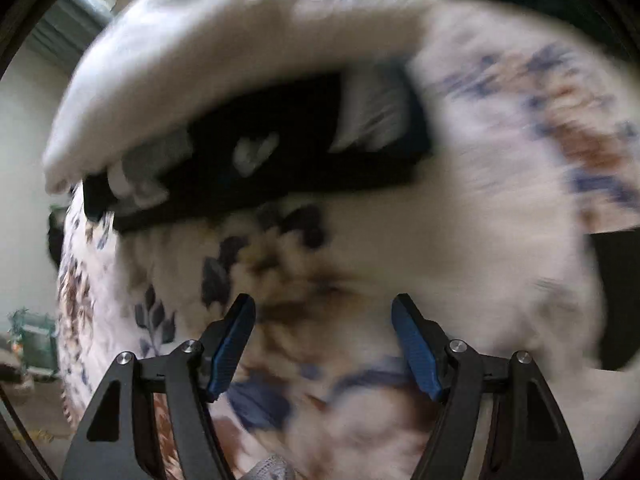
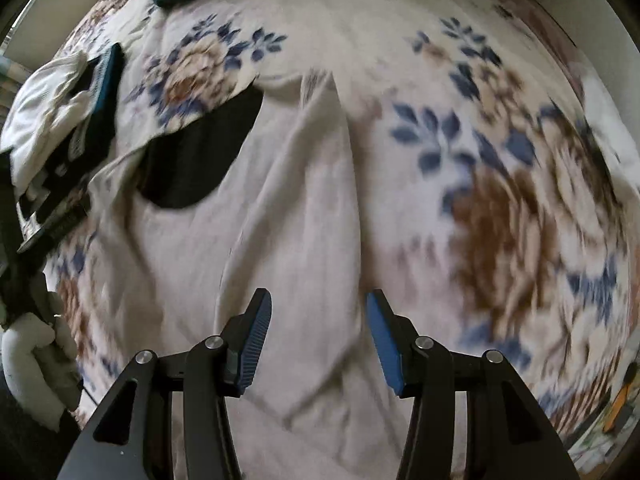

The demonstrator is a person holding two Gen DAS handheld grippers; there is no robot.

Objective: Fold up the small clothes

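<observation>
A cream garment [image 2: 288,208] is spread limp on the floral blanket [image 2: 500,152], reaching toward 12 o'clock from the right gripper [image 2: 318,336], whose jaws are parted and empty. The left gripper [image 1: 324,344] is likewise released. Soft, light cloth is judged best pinched at a hem corner.

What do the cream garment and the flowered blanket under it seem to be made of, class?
Cream garment: looks like soft matte knit cotton, given its limp folds and faint ribbing; motion blur leaves this open. Flowered blanket: probably plush fleece, with a fuzzy printed surface and soft-edged blue and brown flowers.
</observation>
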